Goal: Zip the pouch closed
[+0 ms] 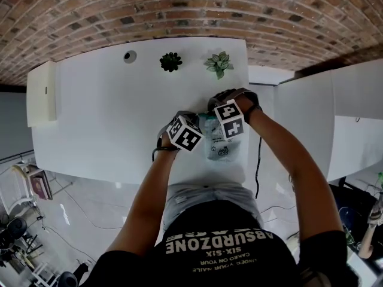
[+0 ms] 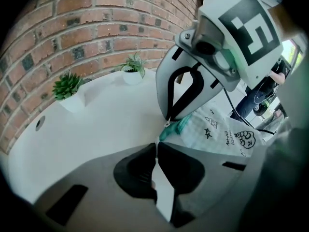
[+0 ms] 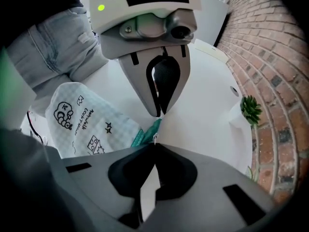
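Lying flat on the smooth white table [image 1: 108, 118], toward its 5 o'clock corner, the soft checked fabric pouch [image 1: 220, 147] shows small black doodles and a teal zipper tape [image 3: 144, 134]. At its 12 o'clock end my right gripper [image 3: 154, 142] is pinched tight on the small metal zipper pull [image 3: 154, 138]. My left gripper [image 2: 156, 146], at 10 o'clock, clamps the pouch's thin edge. A spiky dark plant [image 1: 170, 61] and a paler plant [image 1: 218, 63] stand at 12 o'clock before the rough brick wall [image 1: 179, 5].

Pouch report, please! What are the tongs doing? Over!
Left tongs shut on end of white checked fabric pouch. Right tongs shut at its teal zipper. Two small green potted plants sit far behind, apart.
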`<state>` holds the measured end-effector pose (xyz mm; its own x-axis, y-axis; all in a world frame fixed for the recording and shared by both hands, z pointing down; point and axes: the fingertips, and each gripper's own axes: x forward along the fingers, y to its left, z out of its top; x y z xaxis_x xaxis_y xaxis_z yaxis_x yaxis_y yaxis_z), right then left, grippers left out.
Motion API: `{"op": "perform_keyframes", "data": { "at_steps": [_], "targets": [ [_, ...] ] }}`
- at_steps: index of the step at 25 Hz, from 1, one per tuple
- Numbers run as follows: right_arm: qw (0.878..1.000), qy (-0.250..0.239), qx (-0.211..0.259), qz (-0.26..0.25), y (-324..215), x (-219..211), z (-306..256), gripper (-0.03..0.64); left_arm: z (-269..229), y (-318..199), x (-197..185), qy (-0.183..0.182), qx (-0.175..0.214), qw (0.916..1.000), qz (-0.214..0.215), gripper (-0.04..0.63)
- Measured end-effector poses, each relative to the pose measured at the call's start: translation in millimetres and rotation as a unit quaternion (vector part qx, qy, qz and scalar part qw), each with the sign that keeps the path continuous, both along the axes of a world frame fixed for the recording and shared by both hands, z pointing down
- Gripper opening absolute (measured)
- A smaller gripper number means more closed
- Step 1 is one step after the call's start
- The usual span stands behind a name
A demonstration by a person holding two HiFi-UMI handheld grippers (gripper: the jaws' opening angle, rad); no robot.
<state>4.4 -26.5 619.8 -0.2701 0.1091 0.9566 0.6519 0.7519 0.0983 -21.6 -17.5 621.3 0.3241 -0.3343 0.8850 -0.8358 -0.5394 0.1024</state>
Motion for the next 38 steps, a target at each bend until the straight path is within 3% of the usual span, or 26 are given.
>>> {"op": "perform_keyframes", "data": {
  "at_steps": [11,38],
  "targets": [
    [1.000,-0.013,-0.003,0.024,1,3,-2,-0.002,3,0,1,-0.005,0.002,1.0000,-0.001,0.021],
    [1.000,-0.010,0.009,0.003,3,13,-8,-0.003,0,0,-1,-0.006,-0.003,0.9999,-0.010,0.021]
  ]
}}
